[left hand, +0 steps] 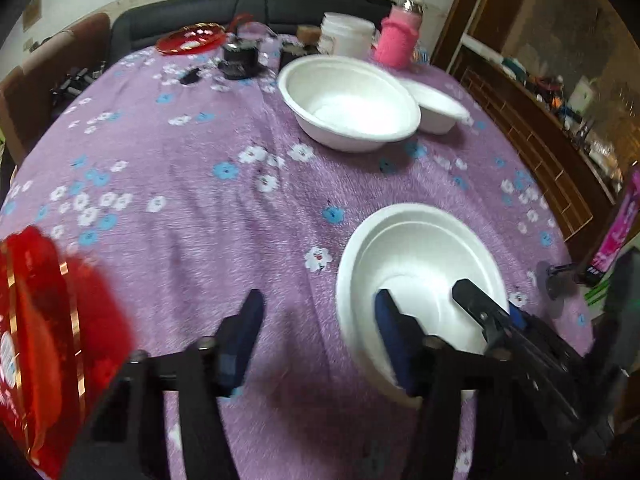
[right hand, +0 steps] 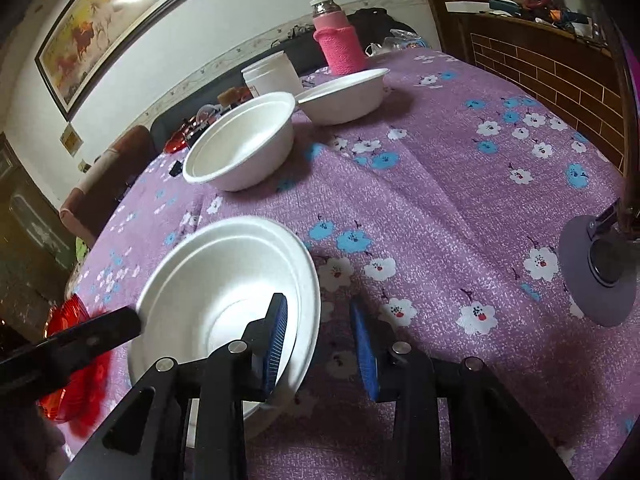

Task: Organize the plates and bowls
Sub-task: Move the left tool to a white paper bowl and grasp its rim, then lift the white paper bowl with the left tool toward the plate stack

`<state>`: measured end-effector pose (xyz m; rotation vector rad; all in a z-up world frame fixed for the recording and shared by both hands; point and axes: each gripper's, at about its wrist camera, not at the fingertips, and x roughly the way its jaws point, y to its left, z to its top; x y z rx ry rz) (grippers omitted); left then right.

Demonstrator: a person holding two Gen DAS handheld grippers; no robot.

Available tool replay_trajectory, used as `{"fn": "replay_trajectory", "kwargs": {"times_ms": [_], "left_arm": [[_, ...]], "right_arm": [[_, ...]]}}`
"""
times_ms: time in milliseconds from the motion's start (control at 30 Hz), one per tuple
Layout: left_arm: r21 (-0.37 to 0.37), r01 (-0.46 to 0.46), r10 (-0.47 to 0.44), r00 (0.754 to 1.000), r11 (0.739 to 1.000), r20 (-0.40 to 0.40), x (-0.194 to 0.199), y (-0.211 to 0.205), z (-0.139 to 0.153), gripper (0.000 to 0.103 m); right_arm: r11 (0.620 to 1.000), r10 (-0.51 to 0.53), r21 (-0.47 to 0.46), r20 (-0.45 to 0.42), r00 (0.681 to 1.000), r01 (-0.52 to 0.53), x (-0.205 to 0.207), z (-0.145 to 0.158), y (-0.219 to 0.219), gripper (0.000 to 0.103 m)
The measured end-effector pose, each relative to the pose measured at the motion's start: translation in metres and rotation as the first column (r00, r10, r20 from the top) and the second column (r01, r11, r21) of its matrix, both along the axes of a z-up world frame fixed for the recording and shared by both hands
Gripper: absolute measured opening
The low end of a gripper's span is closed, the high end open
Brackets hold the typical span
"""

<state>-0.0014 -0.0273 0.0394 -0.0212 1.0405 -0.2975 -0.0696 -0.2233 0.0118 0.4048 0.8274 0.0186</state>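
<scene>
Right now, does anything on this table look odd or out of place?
Nothing spilled or broken. The near bowl sits tilted, its rim straddled by the open right tool. A red plate hangs at the table's edge.

A home living room: a floral tablecloth [right hand: 460, 184] covers the table, with a dark sofa [left hand: 248, 12] and framed horse painting [right hand: 120, 20] behind.

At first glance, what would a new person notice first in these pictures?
The purple flowered tablecloth covers the whole table. Nearest is a white foam bowl, with the open right tool straddling its rim. Two more white bowls sit at the far side before a pink-sleeved bottle; a red plate lies at the left edge.
</scene>
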Motion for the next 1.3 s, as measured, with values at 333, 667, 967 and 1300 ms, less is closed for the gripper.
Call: {"fn": "replay_trajectory", "kwargs": {"times_ms": [333,667,967,1300], "left_arm": [[0.031,0.023,-0.022,0.999,0.999,-0.028,0.015,-0.022,-0.026,0.042],[0.011,0.039,-0.040,0.999,0.999,0.035,-0.008,-0.013,-0.003,0.012],[-0.001,-0.048,0.048,0.987,0.999,0.151,-0.048,0.044,0.046,0.012],[-0.085,-0.283,0.294,0.937,0.955,0.191,-0.075,0.183,0.077,0.012]], "right_arm": [[0.998,0.046,-0.035,-0.009,0.999,-0.047,0.003,-0.002,0.012,0.020],[0.996,0.081,0.022,0.054,0.995,-0.083,-0.002,0.003,0.012,0.015],[0.982,0.165,0.071,0.133,0.977,-0.176,-0.022,0.036,0.053,0.015],[0.912,0.405,-0.013,0.180,0.896,-0.409,-0.017,0.096,0.186,0.016]]}}
